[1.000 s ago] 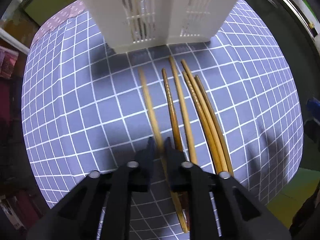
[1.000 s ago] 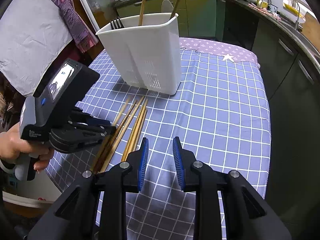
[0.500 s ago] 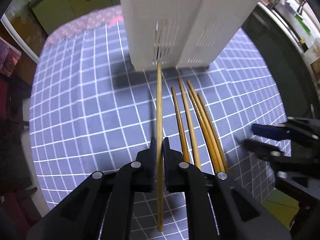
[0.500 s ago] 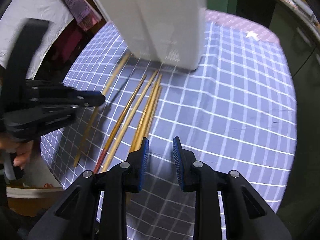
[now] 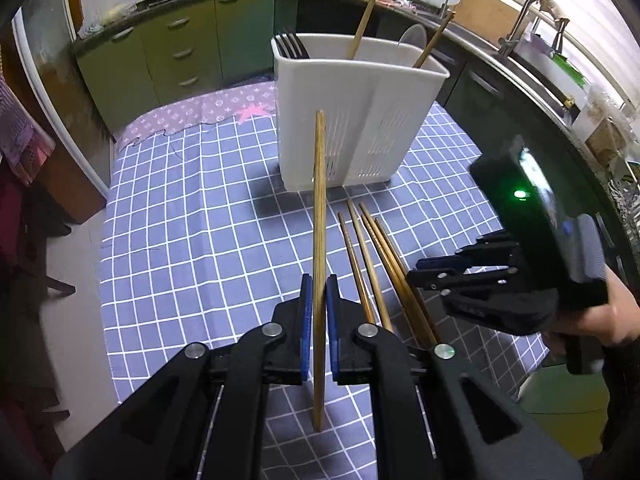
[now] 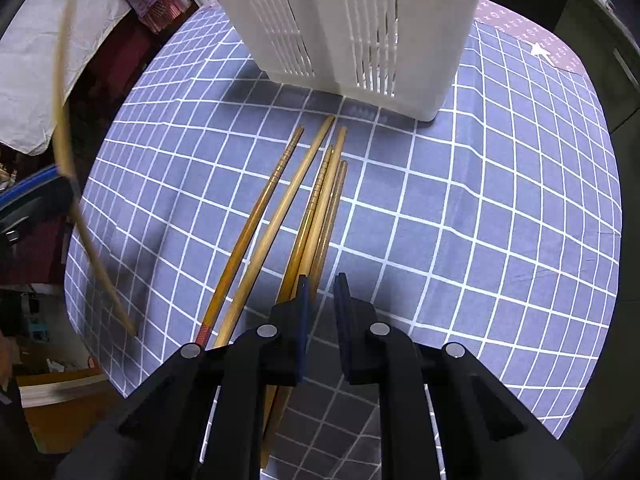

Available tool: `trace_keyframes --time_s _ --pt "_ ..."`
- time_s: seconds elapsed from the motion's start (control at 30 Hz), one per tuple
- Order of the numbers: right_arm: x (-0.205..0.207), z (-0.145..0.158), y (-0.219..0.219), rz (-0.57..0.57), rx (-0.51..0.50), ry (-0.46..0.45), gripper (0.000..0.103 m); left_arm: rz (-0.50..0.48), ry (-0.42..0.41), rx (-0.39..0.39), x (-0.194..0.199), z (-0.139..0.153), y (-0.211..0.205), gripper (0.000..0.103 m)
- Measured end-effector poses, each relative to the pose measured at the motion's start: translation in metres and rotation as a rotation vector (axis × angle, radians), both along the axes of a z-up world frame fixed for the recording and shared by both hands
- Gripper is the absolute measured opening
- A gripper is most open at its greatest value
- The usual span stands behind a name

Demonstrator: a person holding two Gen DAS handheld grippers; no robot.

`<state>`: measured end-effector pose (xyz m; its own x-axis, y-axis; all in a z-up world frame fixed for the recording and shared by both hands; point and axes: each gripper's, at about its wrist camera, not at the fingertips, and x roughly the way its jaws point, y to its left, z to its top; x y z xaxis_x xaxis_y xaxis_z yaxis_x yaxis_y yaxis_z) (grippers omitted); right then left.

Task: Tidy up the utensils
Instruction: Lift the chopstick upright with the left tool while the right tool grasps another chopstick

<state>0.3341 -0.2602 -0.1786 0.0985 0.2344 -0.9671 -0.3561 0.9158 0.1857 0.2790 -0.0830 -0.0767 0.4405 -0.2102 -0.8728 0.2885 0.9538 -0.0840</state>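
My left gripper [image 5: 316, 294] is shut on a light wooden chopstick [image 5: 319, 216] and holds it up above the table, pointing toward the white slotted utensil holder [image 5: 352, 120]. That chopstick shows blurred at the left of the right wrist view [image 6: 64, 128]. Several more wooden chopsticks [image 6: 304, 208] lie side by side on the checked cloth in front of the holder [image 6: 360, 20]. My right gripper [image 6: 321, 292] is open and empty, low over the near ends of these chopsticks [image 5: 372, 256]. The holder holds forks [image 5: 292, 46] and two chopsticks [image 5: 364, 16].
The blue checked tablecloth [image 5: 192, 216] covers a small table; its edges fall off at left and front. Green kitchen cabinets [image 5: 176, 44] and a counter with a sink [image 5: 532, 12] stand behind. A white cloth [image 6: 36, 60] hangs at the left.
My left gripper has closed on one chopstick, lifted it off the cloth and tilted up. My right gripper has come down over the chopsticks left on the table.
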Motion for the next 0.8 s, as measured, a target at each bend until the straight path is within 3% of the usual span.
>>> trace_keyframes --time_s 0.33,0.5,0.67,0.8 --pt "0.004 -0.009 0.032 0.022 -0.103 -0.009 0.014 -0.015 -0.022 -0.008 -0.016 0.007 0.004 0.007" --pt "-0.001 -0.011 0.045 0.032 -0.144 -0.041 0.007 -0.020 -0.031 -0.004 -0.020 0.010 0.004 0.007" --pt "-0.007 0.005 0.034 0.001 -0.058 -0.086 0.007 -0.022 -0.055 0.006 -0.024 0.014 0.005 0.007" --pt "-0.023 0.044 0.018 -0.024 0.029 -0.185 0.007 -0.020 -0.070 0.002 -0.027 0.020 0.009 0.007"
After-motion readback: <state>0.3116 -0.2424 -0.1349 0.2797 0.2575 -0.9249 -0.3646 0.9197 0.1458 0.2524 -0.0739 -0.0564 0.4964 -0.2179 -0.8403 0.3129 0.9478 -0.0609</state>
